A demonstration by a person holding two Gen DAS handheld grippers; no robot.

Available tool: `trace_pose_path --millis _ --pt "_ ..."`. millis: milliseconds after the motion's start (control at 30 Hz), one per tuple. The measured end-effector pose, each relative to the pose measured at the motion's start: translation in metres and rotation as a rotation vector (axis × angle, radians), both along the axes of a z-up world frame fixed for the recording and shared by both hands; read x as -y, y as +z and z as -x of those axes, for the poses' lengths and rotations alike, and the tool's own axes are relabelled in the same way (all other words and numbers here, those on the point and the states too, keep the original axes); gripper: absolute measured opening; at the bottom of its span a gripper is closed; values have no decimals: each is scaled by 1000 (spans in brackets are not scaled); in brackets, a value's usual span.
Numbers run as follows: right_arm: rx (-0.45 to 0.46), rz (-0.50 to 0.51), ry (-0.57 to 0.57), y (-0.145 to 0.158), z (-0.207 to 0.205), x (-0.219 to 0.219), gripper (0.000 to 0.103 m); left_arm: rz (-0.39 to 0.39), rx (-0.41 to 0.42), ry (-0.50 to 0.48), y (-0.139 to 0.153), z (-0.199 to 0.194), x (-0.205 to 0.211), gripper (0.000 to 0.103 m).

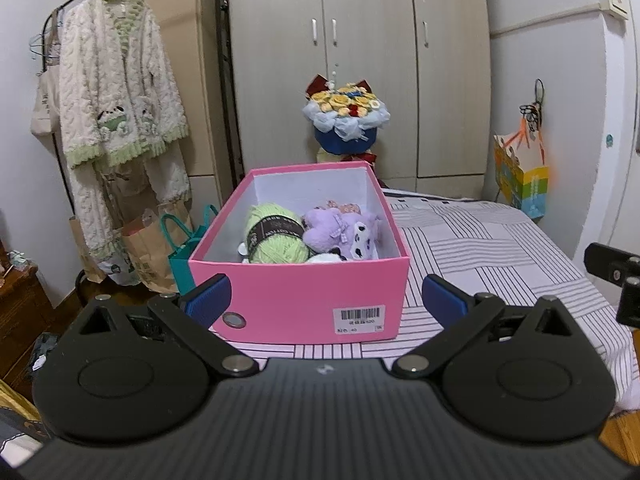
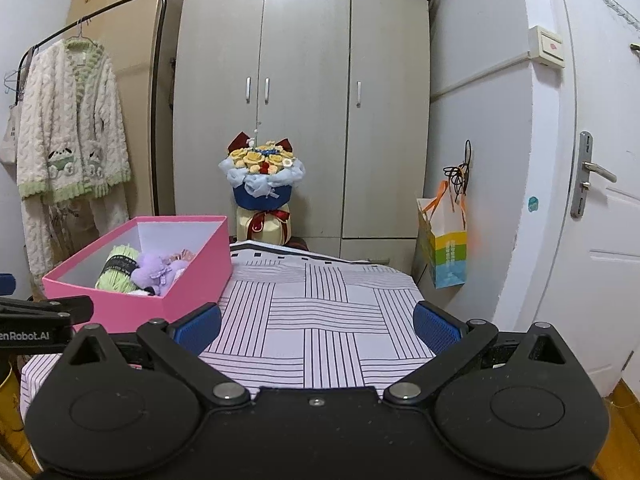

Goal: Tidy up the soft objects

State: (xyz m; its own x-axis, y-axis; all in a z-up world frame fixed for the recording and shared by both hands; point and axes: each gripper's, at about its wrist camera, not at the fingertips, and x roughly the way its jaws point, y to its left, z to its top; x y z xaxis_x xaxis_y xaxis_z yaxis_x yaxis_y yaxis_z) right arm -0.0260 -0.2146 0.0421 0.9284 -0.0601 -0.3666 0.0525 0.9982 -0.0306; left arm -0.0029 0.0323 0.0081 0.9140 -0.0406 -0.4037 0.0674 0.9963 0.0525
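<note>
Box (image 1: 304, 300), pink, open-topped, on striped bed (image 1: 480, 240): holds green yarn ball (image 1: 276, 236), purple plush (image 1: 336, 232), and possibly a white item underneath. Left gripper (image 1: 326, 300) and right gripper (image 2: 316, 324) both spread wide, holding nothing.

A home bedroom: a bed (image 2: 320, 320) with a striped cover fills the near ground, a tall wardrobe (image 2: 304, 100) stands at the far wall, and a fleecy robe (image 1: 116, 92) hangs on a clothes rail (image 2: 120, 4) at the left.
</note>
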Motion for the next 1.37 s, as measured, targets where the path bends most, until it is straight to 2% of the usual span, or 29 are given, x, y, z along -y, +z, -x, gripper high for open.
trace_pose_path --millis 200,333,567,1367 --pt "-1 -13 -5 0 0 2 103 -1 20 21 0 3 2 103" --pt "-10 -22 0 -1 -2 4 103 37 19 23 -2 2 -1 103" --pt "-13 10 -13 -4 -4 1 103 -13 23 21 -2 2 2 103" --pt "-23 13 -23 -7 -7 4 103 4 24 8 -3 0 1 103"
